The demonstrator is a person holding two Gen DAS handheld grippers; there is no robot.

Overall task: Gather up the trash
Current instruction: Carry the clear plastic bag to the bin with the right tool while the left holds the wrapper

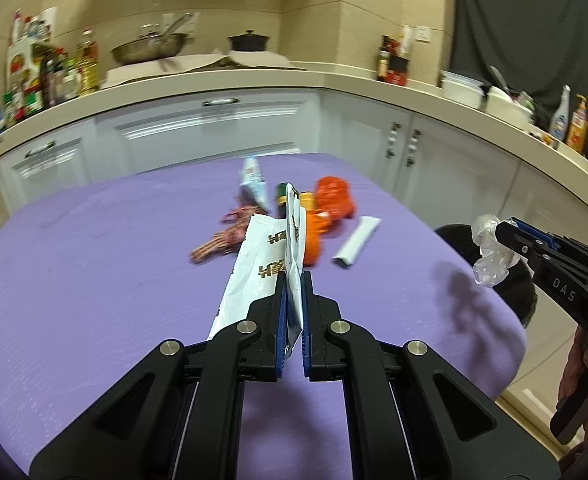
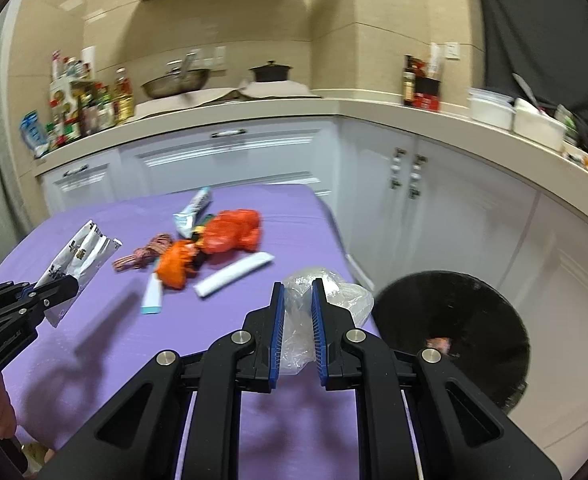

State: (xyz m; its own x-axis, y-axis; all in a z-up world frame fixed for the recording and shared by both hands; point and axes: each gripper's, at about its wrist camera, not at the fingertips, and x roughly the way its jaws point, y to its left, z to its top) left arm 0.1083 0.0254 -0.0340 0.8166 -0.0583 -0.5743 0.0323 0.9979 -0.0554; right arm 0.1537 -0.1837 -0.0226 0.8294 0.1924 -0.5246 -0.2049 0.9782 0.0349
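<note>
A white wrapper [image 1: 269, 264] is clamped in the left claw [image 1: 292, 280], and crumpled clear plastic [image 2: 322, 304] in the right claw [image 2: 298, 288]. At two o'clock a black bin [image 2: 454, 328] is seen, possibly holding scraps. Beyond, trash [image 2: 221, 240] is heaped on the purple worktop [image 2: 113, 340].

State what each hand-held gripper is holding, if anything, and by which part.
The left hand-held gripper clamps a white wrapper by its near end. The right hand-held gripper clamps crumpled clear plastic around its middle.
</note>
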